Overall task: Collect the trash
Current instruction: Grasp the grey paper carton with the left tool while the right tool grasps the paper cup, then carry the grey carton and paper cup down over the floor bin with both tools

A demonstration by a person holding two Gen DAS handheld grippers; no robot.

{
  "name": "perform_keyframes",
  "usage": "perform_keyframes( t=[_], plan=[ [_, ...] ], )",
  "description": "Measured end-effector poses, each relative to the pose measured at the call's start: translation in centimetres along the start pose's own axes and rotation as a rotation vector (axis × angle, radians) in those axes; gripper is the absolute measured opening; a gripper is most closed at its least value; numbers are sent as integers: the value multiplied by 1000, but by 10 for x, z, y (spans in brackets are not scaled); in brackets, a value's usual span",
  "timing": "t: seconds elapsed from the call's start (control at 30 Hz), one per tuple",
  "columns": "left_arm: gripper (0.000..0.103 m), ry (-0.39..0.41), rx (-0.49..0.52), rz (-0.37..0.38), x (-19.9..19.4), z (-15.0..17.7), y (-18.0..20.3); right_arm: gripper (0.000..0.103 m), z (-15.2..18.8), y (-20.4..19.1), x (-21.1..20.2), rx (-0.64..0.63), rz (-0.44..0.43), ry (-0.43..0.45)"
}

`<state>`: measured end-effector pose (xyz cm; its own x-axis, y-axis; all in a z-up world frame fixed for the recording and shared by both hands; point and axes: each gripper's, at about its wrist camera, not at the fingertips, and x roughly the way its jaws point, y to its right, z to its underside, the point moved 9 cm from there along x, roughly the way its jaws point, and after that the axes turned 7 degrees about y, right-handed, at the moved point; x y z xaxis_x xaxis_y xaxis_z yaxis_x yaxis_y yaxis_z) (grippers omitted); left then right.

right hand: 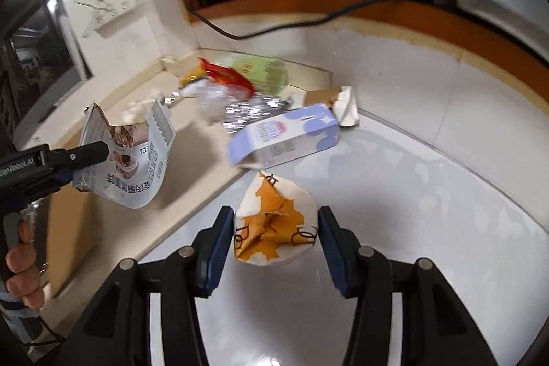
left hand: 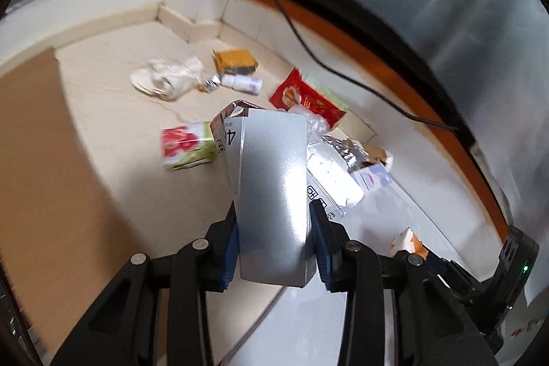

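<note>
My left gripper (left hand: pixel 272 222) is shut on a silver snack pouch (left hand: pixel 271 194) and holds it in the air; the pouch (right hand: pixel 127 153) and the gripper (right hand: pixel 85 156) also show at the left of the right wrist view. My right gripper (right hand: pixel 274 228) is shut on a crumpled white-and-orange paper cup (right hand: pixel 274 225) above the white surface; the cup also shows in the left wrist view (left hand: pixel 408 242). More trash lies ahead: a blue-and-white carton (right hand: pixel 284 136), crumpled foil (right hand: pixel 247 115), a red packet (left hand: pixel 305 98), a green-and-red carton (left hand: pixel 187 144).
Crumpled white paper (left hand: pixel 164 76), a yellow box (left hand: pixel 235 60) and a small white bottle (left hand: pixel 242 82) lie on the beige counter (left hand: pixel 113 98) near the tiled wall corner. A black cable (left hand: pixel 308 47) runs along an orange ledge (right hand: pixel 446 19). A brown board (left hand: pixel 41 177) is at left.
</note>
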<state>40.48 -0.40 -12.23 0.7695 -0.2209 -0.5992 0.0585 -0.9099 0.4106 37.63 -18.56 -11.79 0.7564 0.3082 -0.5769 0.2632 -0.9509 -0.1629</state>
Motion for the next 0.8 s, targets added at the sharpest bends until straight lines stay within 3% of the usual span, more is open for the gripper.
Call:
perform_keyframes(
  t=[0.3, 0.47, 0.8],
  plan=[
    [36, 108, 83, 18, -121, 47, -8, 50, 49, -51, -85, 68, -116, 61],
    [36, 175, 153, -9, -179, 90, -15, 50, 77, -78, -120, 98, -189, 88],
    [36, 120, 206, -82, -215, 197, -44, 50, 158, -127, -145, 47, -223, -4]
  ],
)
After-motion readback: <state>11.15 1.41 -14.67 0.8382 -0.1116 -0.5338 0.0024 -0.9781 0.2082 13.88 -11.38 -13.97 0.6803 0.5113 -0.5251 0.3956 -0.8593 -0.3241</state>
